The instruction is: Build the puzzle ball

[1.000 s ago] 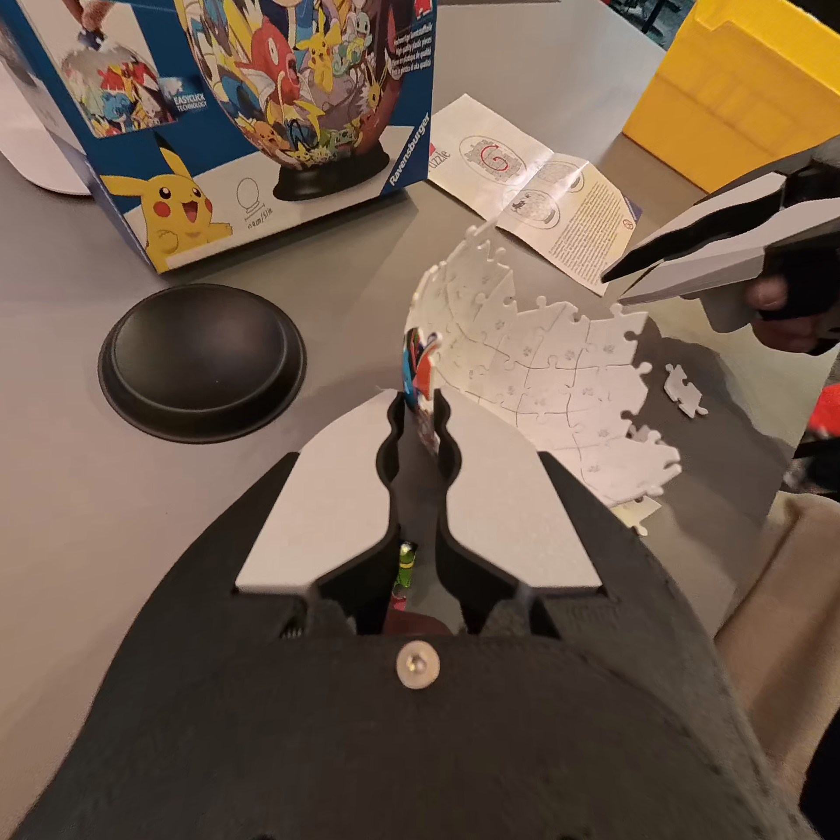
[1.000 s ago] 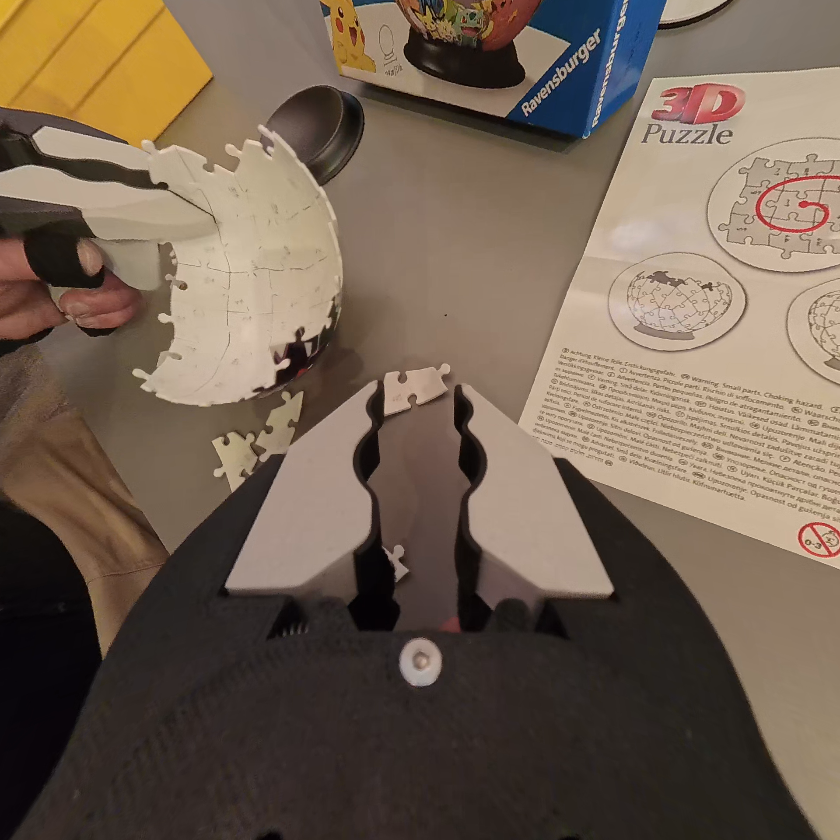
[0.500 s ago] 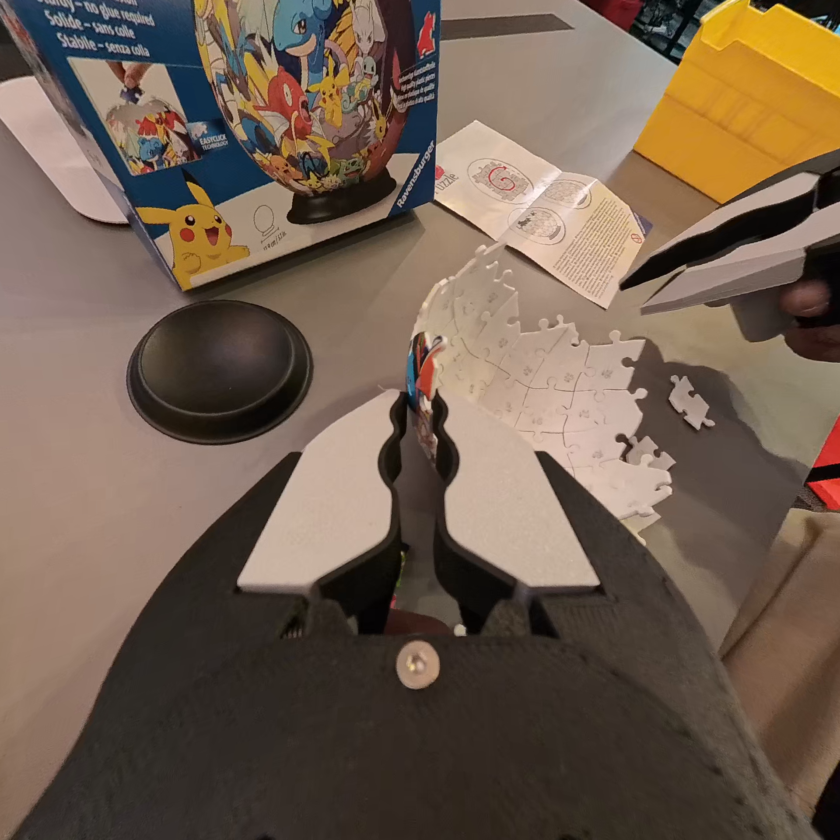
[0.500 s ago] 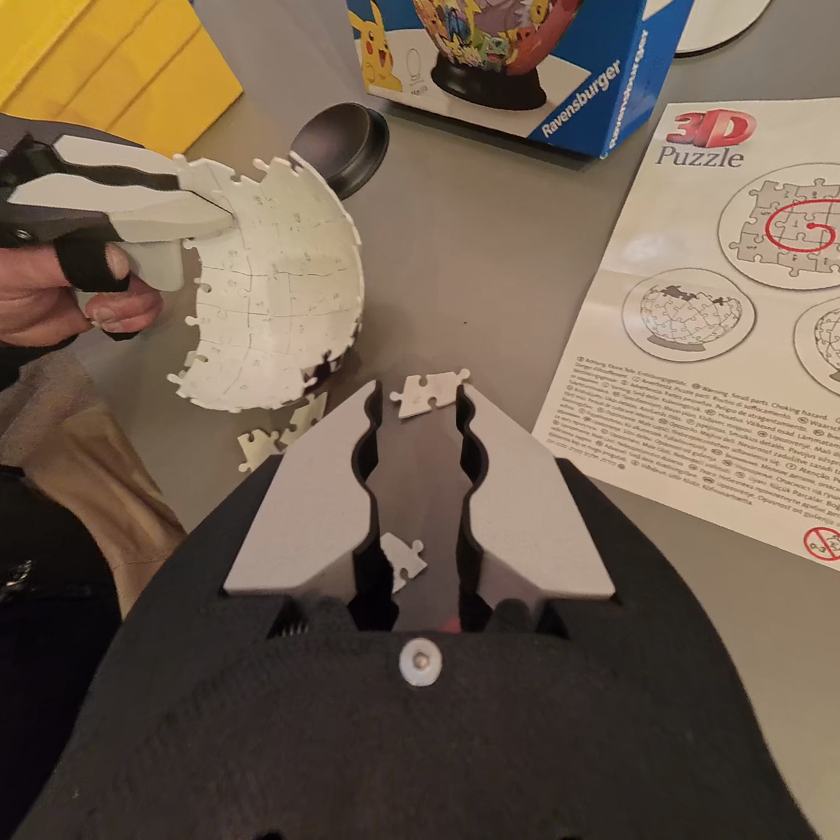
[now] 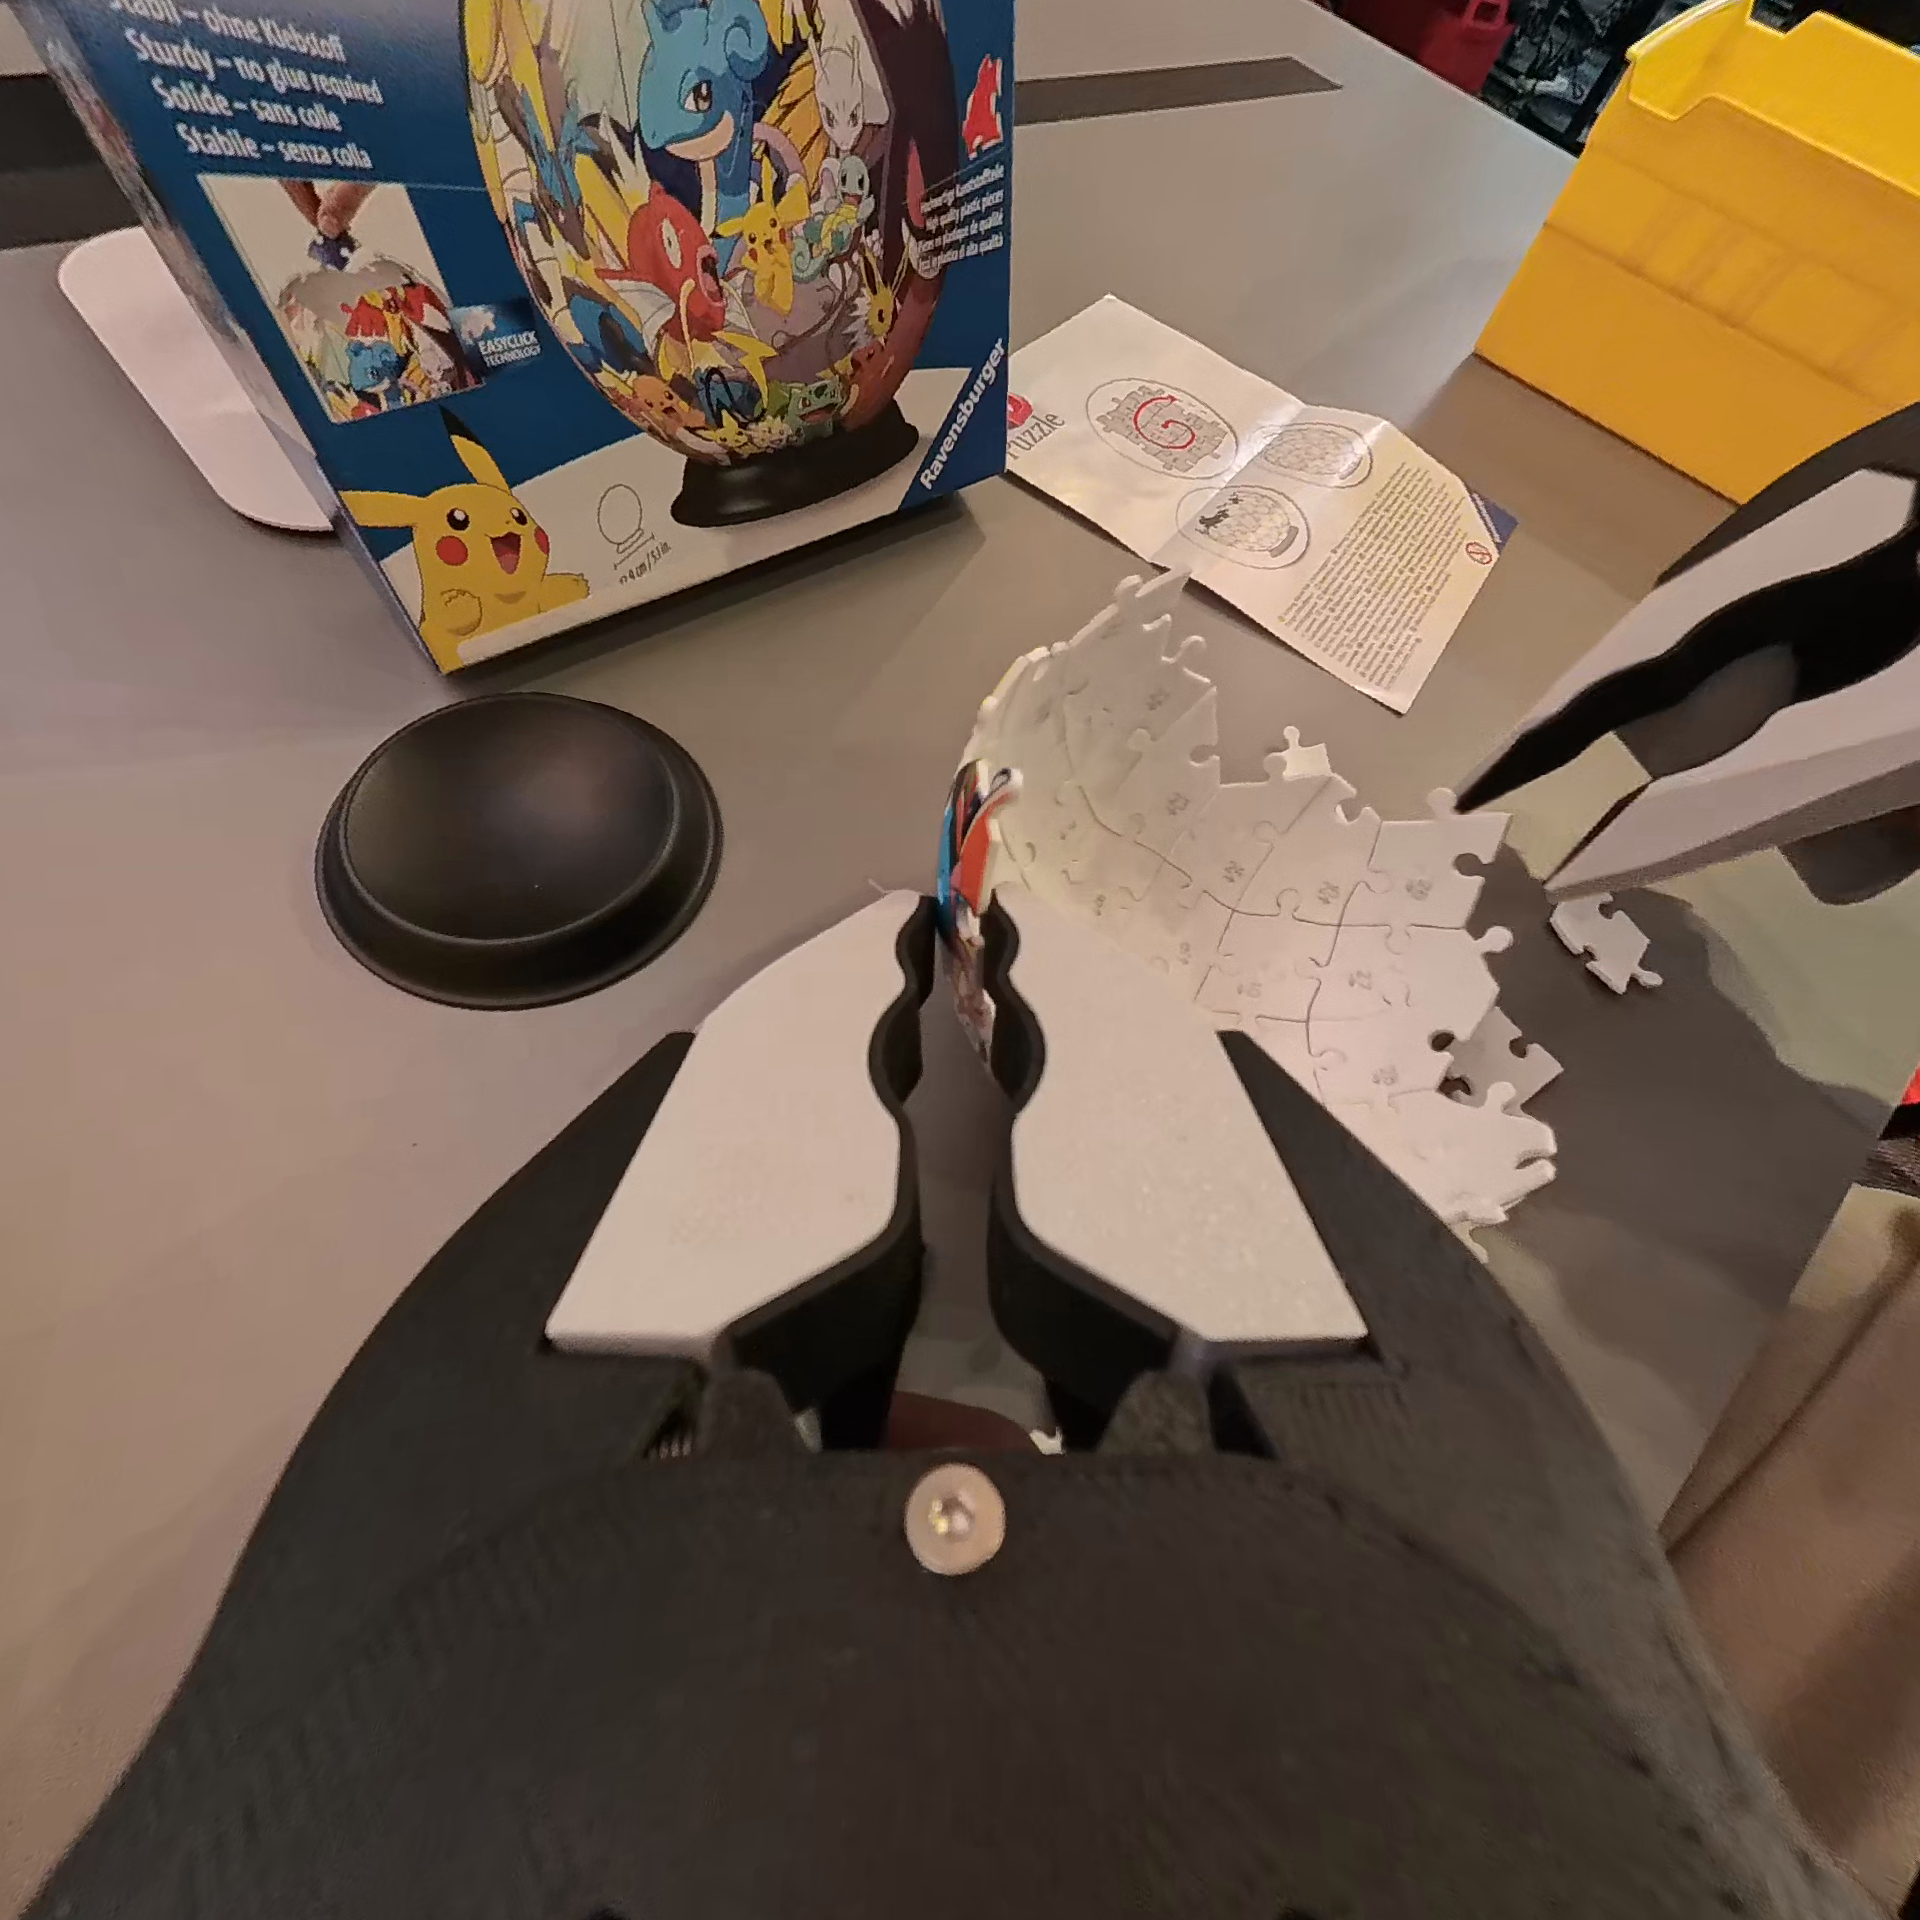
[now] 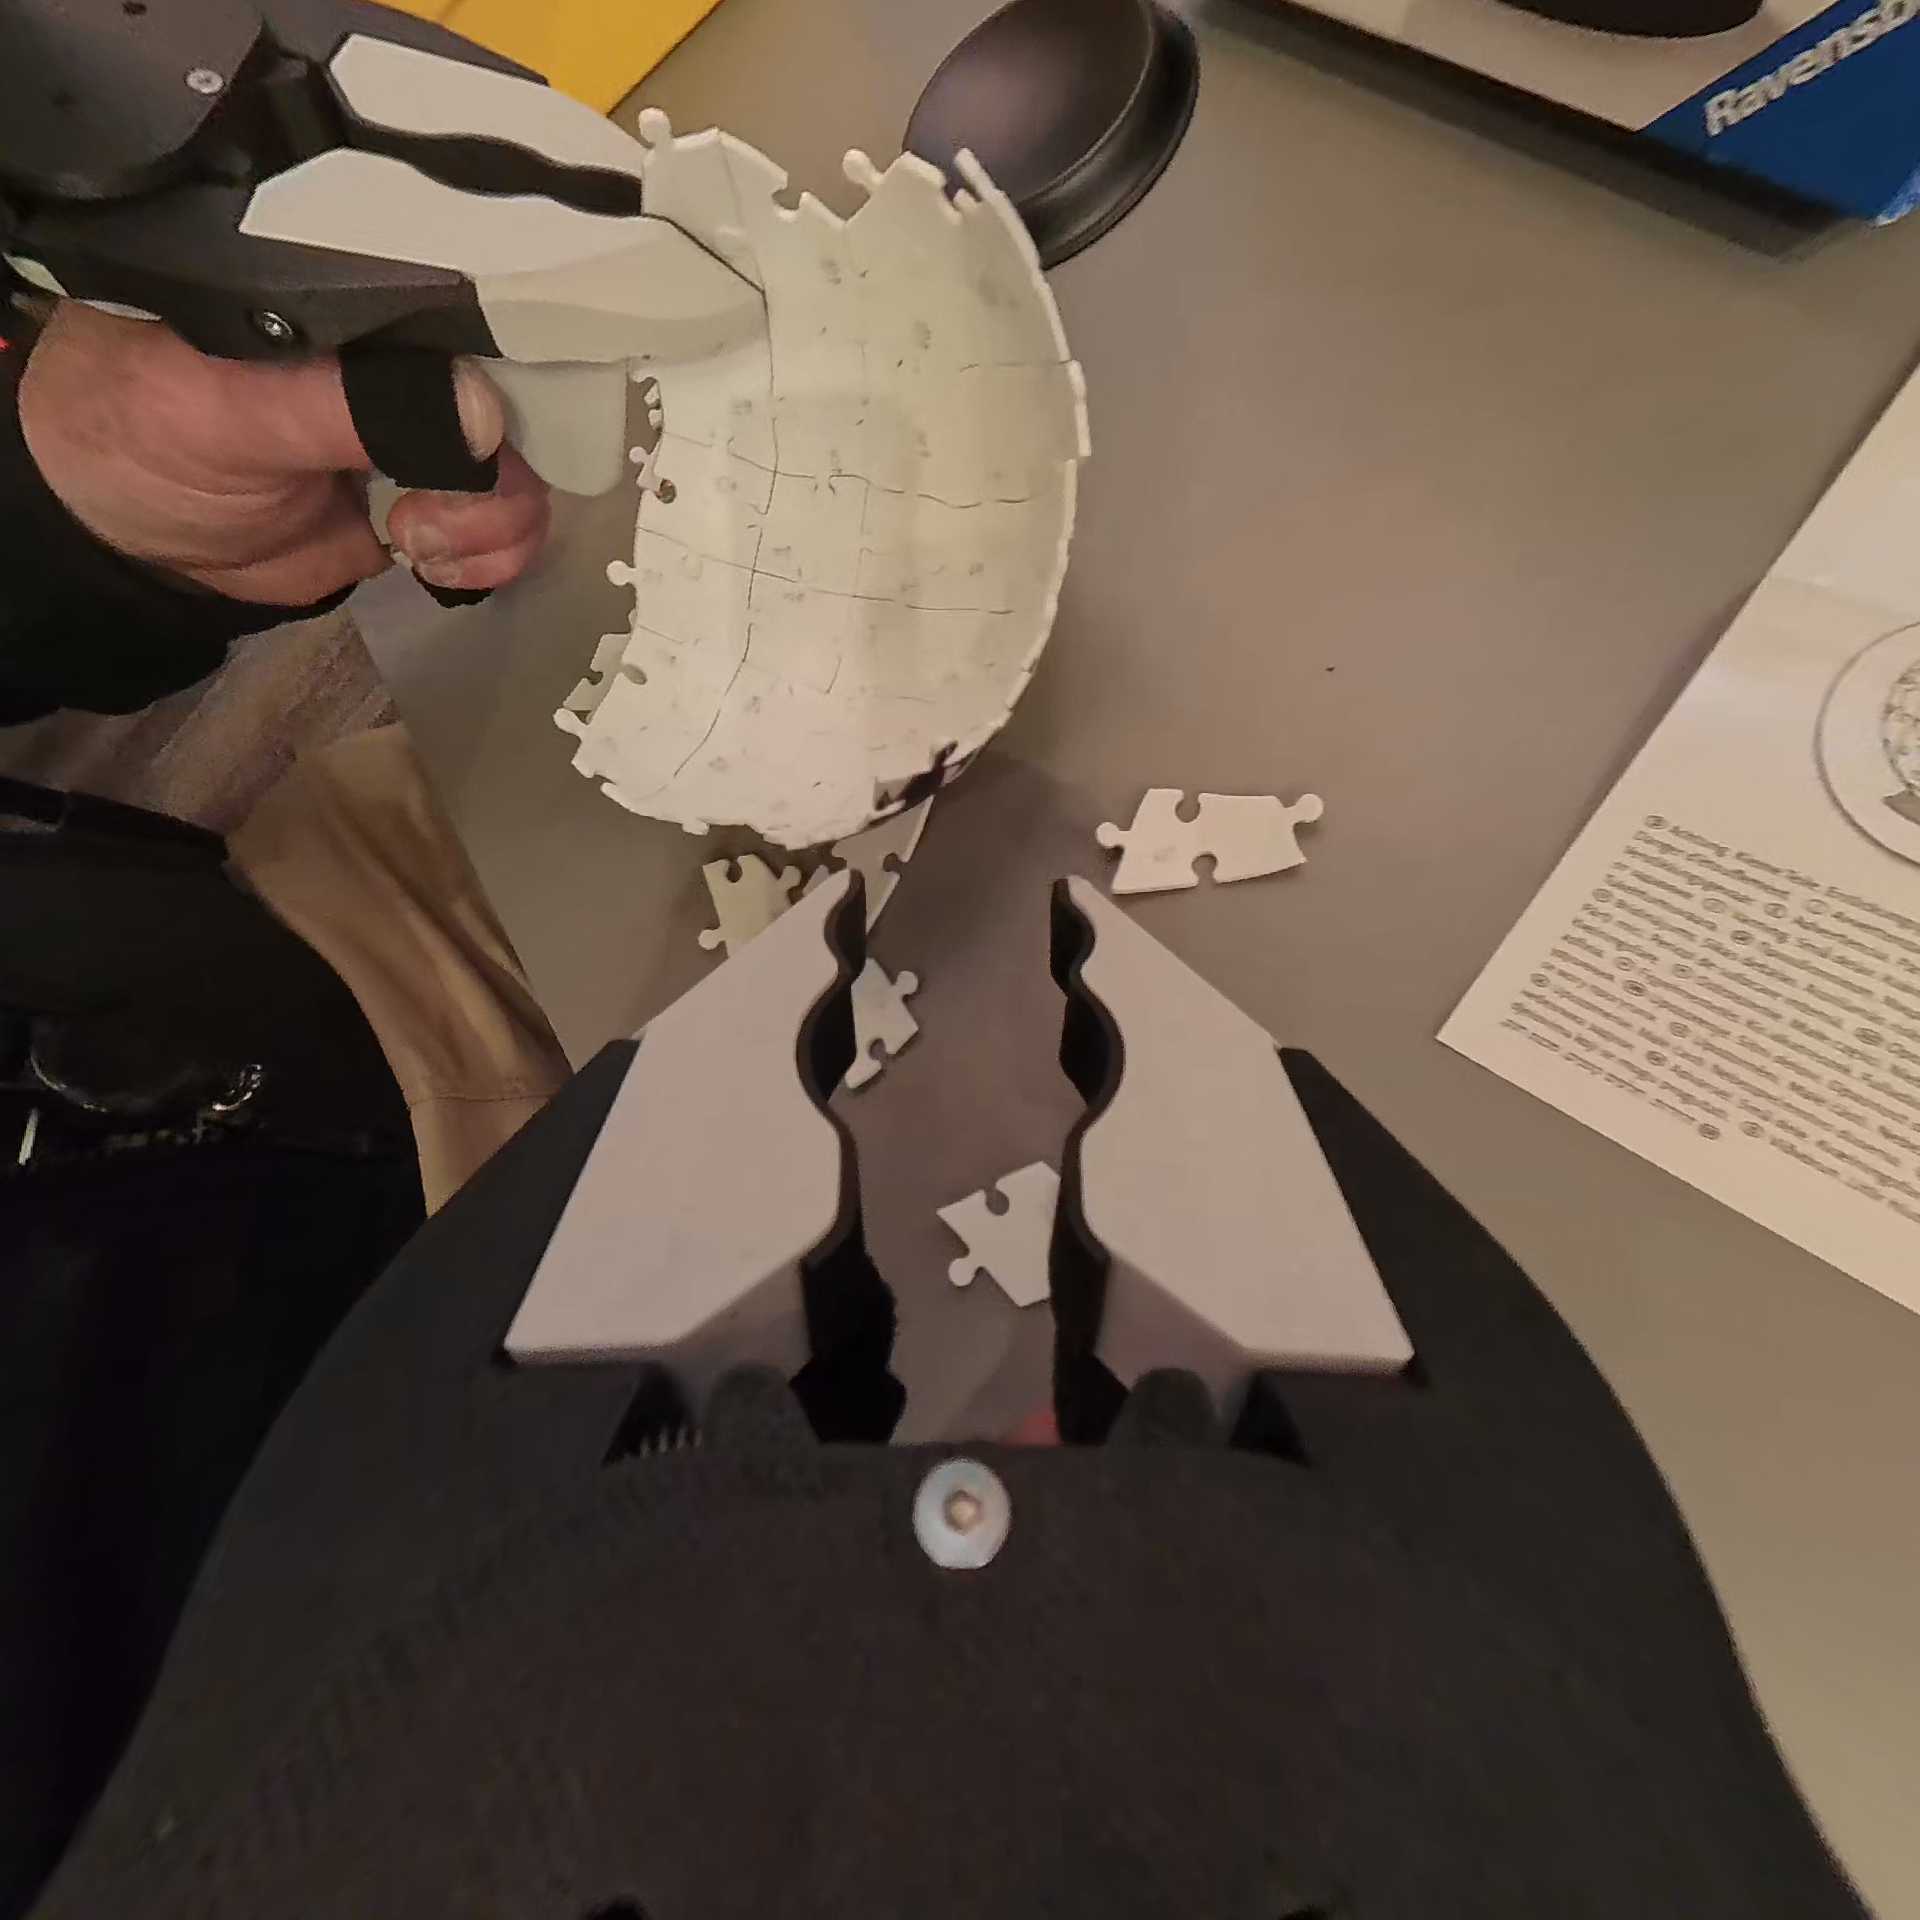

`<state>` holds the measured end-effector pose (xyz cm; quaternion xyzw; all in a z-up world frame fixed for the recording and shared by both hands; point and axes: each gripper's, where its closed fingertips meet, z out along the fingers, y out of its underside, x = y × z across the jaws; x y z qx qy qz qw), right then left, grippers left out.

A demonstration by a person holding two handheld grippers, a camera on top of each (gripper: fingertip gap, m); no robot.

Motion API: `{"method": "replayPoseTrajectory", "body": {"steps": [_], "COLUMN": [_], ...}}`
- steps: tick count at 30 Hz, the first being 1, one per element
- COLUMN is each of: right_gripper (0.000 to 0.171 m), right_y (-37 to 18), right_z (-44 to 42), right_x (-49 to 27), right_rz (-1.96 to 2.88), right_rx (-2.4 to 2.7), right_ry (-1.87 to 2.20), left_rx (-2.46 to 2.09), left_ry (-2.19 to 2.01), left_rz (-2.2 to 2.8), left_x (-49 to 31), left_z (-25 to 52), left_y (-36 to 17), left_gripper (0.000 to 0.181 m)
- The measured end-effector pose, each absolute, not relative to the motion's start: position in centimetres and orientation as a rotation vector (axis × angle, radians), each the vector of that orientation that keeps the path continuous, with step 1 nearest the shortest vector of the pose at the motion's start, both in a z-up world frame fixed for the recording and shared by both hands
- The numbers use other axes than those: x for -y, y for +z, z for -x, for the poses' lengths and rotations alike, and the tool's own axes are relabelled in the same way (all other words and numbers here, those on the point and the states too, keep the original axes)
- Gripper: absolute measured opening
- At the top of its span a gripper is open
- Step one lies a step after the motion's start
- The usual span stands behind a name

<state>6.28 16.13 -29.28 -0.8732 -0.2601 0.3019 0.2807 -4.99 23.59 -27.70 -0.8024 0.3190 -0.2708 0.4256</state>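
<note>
1. The left gripper [image 5: 961, 940] is clamped on the rim of the half-built puzzle shell [image 5: 1278, 914], centre frame, tilting its hollow toward the other tool.
2. The right gripper [image 6: 956, 904] hangs with fingers apart above loose pieces [image 6: 1205, 854], probably to pick one.

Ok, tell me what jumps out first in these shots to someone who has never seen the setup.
The white half-built puzzle shell stands out first, clamped at its rim by the left tool and held over the grey table. Next comes the bright blue puzzle box at the far side, with the black dome stand in front of it. Loose white pieces lie scattered under the open right tool.
</note>
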Motion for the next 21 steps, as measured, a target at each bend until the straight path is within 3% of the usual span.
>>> {"method": "replayPoseTrajectory", "body": {"steps": [14,21], "right_gripper": [0.035,0.029], "right_y": [-30.3,-30.9], "right_z": [-1.5,-1.4], "right_x": [-12.1,-13.7], "right_rz": [2.417,2.405], "right_rx": [0.699,0.629], "right_ry": [1.107,1.078], "left_rx": [-0.742,-0.742], "left_ry": [-0.596,-0.633], "left_rz": [1.958,1.961], "left_x": [-23.6,-23.0], "left_z": [5.0,5.2], "left_y": [-27.3,-26.9], "left_gripper": [0.005,0.010]}}
